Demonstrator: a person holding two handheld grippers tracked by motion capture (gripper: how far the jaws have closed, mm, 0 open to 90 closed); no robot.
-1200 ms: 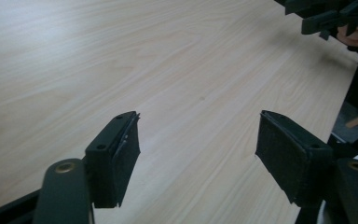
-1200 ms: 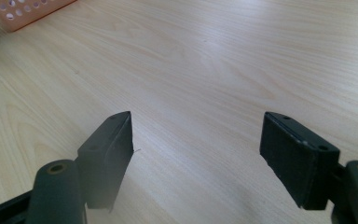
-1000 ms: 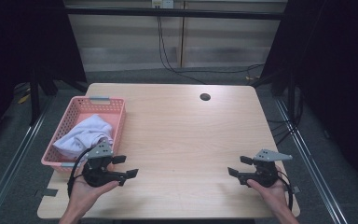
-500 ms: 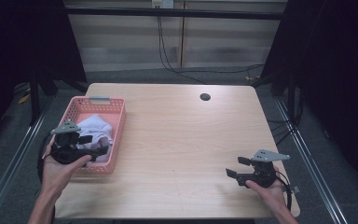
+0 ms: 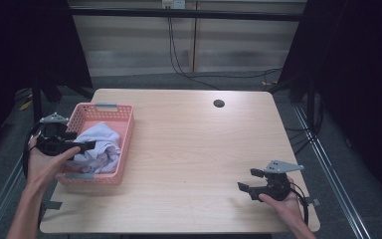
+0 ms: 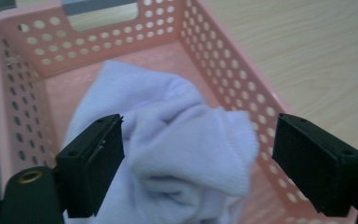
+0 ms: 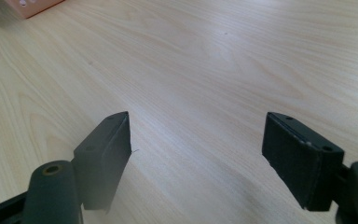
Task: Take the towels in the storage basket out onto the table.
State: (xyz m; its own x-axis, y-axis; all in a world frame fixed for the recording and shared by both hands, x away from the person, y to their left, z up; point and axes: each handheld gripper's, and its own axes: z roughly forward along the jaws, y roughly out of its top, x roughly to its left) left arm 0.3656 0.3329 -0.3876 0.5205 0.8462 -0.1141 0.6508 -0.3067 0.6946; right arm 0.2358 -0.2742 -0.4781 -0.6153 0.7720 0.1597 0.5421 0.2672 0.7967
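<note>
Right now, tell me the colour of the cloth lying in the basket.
The cloth is pale lilac-white, lying in the pink perforated basket; the left gripper view shows it best.

From overhead I see my whole table (image 5: 189, 149). My left gripper's camera looks closely into the basket (image 6: 223, 70); my right's skims the tabletop, catching that basket's corner.

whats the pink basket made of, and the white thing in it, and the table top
Pink basket: looks like moulded plastic, matt, its walls punched with rows of round holes. White cloth: soft knitted or terry-like fabric, finely ribbed and crumpled into folds. Table top: pale wood grain, smooth; likely laminate or veneer.
</note>
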